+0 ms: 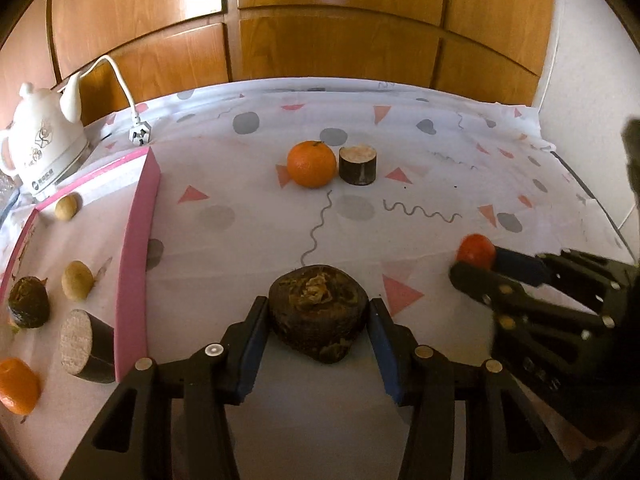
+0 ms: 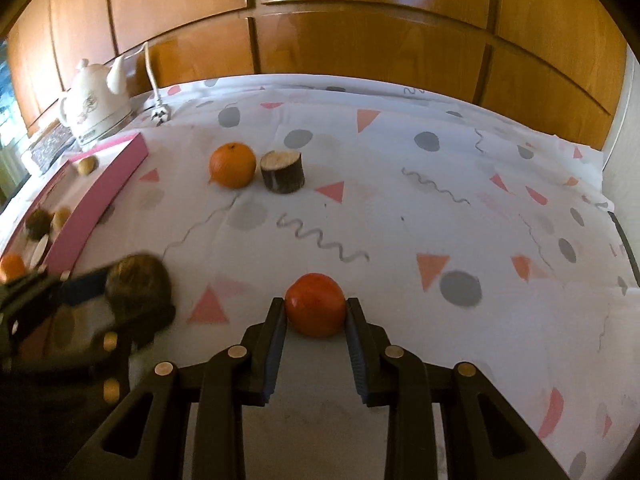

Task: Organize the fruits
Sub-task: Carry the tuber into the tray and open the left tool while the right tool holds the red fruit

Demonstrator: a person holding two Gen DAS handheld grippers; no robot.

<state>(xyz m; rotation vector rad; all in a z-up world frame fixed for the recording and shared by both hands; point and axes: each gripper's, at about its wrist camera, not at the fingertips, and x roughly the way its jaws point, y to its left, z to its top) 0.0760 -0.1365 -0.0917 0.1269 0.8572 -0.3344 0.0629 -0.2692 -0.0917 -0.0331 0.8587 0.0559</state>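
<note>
A dark brown, rough fruit (image 1: 318, 312) sits between the blue pads of my left gripper (image 1: 318, 306), which is shut on it just above the patterned cloth. My right gripper (image 2: 316, 306) is shut on a red round fruit (image 2: 315, 304). In the left wrist view the right gripper (image 1: 472, 264) and its red fruit (image 1: 476, 249) appear at the right. In the right wrist view the left gripper (image 2: 132, 300) is blurred at the left. An orange (image 1: 311, 164) and a dark cut cylinder (image 1: 358, 165) rest side by side farther back on the cloth.
A pink-rimmed tray (image 1: 136, 240) at the left holds an orange (image 1: 16, 386), a cut dark cylinder (image 1: 86, 346), a dark lump (image 1: 29, 300) and two small tan fruits (image 1: 77, 280). Behind it stand a white kettle (image 1: 44, 144) and its plug (image 1: 140, 134). Wooden cabinets back the table.
</note>
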